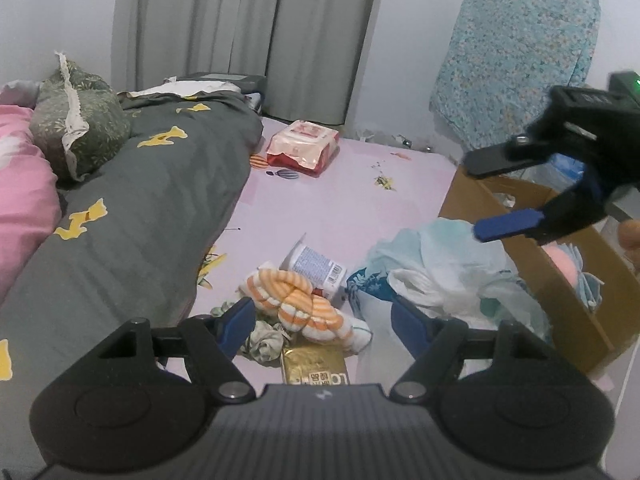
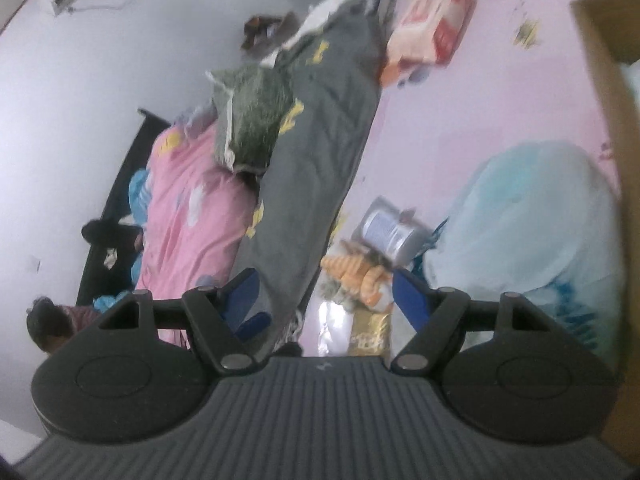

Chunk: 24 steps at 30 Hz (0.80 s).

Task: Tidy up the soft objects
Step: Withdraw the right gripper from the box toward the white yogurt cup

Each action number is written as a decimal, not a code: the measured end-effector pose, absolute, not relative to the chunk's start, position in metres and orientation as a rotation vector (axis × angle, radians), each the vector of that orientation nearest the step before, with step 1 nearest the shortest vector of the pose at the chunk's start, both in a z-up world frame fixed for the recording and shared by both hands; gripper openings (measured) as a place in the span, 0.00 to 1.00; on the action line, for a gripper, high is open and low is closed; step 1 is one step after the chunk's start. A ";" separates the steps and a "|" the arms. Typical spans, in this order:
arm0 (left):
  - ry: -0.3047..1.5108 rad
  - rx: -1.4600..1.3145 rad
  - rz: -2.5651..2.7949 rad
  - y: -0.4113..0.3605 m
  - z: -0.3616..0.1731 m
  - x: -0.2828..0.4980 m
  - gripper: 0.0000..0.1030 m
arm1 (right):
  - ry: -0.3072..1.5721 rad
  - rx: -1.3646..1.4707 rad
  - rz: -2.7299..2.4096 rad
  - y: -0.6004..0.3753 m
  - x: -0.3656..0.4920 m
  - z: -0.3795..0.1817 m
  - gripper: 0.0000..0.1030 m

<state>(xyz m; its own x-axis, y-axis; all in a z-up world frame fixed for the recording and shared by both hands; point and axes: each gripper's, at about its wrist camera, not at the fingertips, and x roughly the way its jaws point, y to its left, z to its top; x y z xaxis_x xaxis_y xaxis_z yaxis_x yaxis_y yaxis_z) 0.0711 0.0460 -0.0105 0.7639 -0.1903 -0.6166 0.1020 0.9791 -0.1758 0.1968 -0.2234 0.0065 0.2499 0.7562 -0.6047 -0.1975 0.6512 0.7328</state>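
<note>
On the pink sheet [image 1: 360,200] lies an orange-and-white striped soft toy [image 1: 296,304], just beyond my open, empty left gripper [image 1: 324,316]. A crumpled grey-green cloth [image 1: 262,340] lies beside it. A pale blue and white cloth pile [image 1: 444,272] sits to the right, against a cardboard box [image 1: 552,280] holding a pink soft item [image 1: 564,264]. My right gripper [image 1: 480,200] hovers open above the box rim, holding nothing. The right wrist view is tilted and blurred; it shows its own open gripper [image 2: 326,292], the striped toy [image 2: 356,272] and the blue cloth pile [image 2: 528,216].
A white tin [image 1: 316,264] and a gold packet [image 1: 316,364] lie by the toy. A red-and-white wipes pack [image 1: 302,146] lies farther back. A grey blanket [image 1: 132,208], a green pillow [image 1: 76,120] and a pink quilt [image 1: 20,192] fill the left.
</note>
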 end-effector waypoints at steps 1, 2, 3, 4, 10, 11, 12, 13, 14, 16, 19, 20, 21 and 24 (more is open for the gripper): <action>0.680 -0.137 -0.162 0.046 -0.012 0.072 0.72 | 1.153 0.567 0.705 -0.216 0.200 0.006 0.72; 0.678 -0.144 -0.163 0.048 -0.012 0.076 0.69 | 1.161 0.546 0.706 -0.210 0.202 0.004 0.72; 0.673 -0.152 -0.161 0.050 -0.012 0.079 0.67 | 1.173 0.521 0.703 -0.202 0.207 0.004 0.72; 0.664 -0.163 -0.156 0.053 -0.012 0.084 0.66 | 1.187 0.496 0.710 -0.193 0.213 0.003 0.72; 0.663 -0.196 -0.149 0.066 -0.014 0.123 0.63 | 1.286 0.401 0.714 -0.149 0.261 -0.016 0.70; 0.670 -0.189 -0.148 0.066 -0.016 0.132 0.63 | 1.302 0.369 0.718 -0.138 0.272 -0.021 0.70; 0.681 -0.181 -0.150 0.066 -0.020 0.140 0.63 | 1.315 0.347 0.714 -0.130 0.281 -0.027 0.70; 0.699 -0.178 -0.145 0.067 -0.024 0.149 0.62 | 1.339 0.322 0.700 -0.121 0.292 -0.035 0.69; 0.724 -0.184 -0.139 0.068 -0.029 0.159 0.58 | 1.361 0.300 0.690 -0.113 0.301 -0.043 0.67; 0.759 -0.206 -0.138 0.072 -0.036 0.173 0.51 | 1.398 0.268 0.659 -0.102 0.318 -0.059 0.64; 0.801 -0.223 -0.142 0.076 -0.046 0.188 0.36 | 1.465 0.253 0.643 -0.088 0.337 -0.083 0.53; 0.819 -0.227 -0.146 0.077 -0.049 0.192 0.31 | 1.486 0.254 0.645 -0.084 0.342 -0.090 0.53; 0.833 -0.230 -0.150 0.077 -0.052 0.196 0.28 | 1.504 0.255 0.644 -0.081 0.346 -0.096 0.51; 0.870 -0.220 -0.152 0.075 -0.058 0.205 0.18 | 1.550 0.254 0.632 -0.076 0.355 -0.114 0.44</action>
<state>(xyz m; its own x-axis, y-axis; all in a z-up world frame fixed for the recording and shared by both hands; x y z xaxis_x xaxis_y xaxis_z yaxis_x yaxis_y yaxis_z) 0.2050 0.0746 -0.0583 0.6360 -0.2212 -0.7393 0.0425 0.9666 -0.2527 0.3550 -0.0759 -0.1136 -0.0971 0.5246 -0.8458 -0.2159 0.8185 0.5325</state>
